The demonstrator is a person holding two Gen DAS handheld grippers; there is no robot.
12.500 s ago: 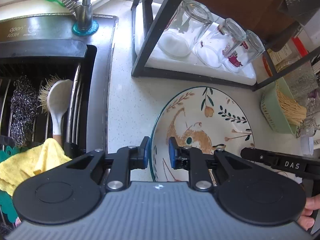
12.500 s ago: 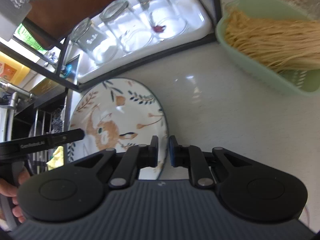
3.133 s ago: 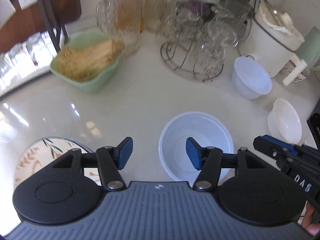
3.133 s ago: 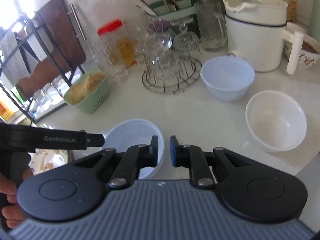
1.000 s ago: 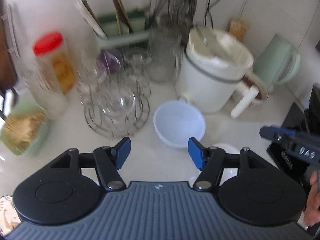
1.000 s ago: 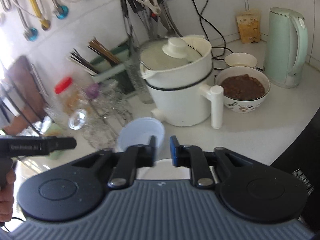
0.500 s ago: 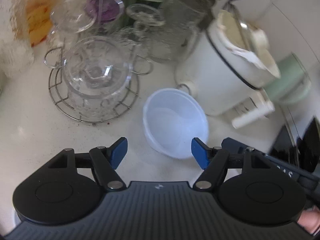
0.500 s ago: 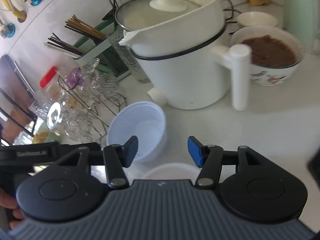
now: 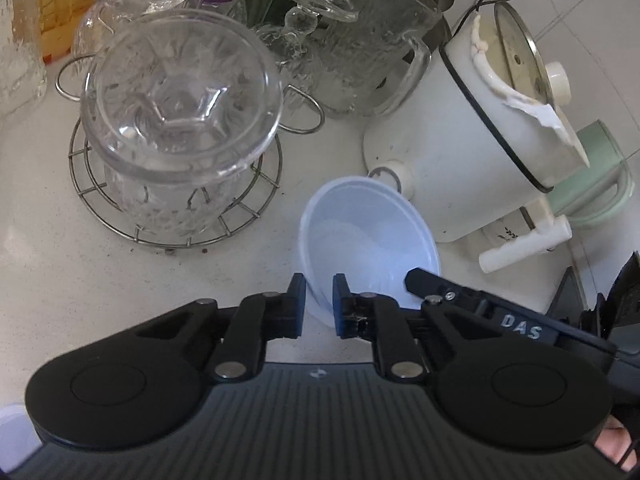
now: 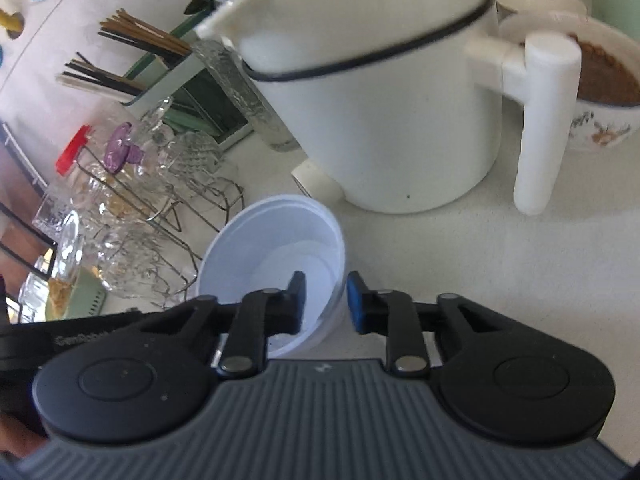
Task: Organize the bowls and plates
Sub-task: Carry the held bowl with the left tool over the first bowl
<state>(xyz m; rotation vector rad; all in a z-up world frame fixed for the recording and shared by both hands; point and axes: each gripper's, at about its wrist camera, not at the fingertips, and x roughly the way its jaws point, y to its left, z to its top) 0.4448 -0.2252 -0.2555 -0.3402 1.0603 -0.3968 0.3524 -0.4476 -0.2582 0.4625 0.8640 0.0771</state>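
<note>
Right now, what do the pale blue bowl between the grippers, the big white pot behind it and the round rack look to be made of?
Pale blue bowl: thin, slightly translucent wall with a soft sheen, probably plastic. White pot: glossy white with a dark rim line, likely enamelled metal, though ceramic is possible. Round rack: bare silvery wire, clearly metal, probably steel.
</note>
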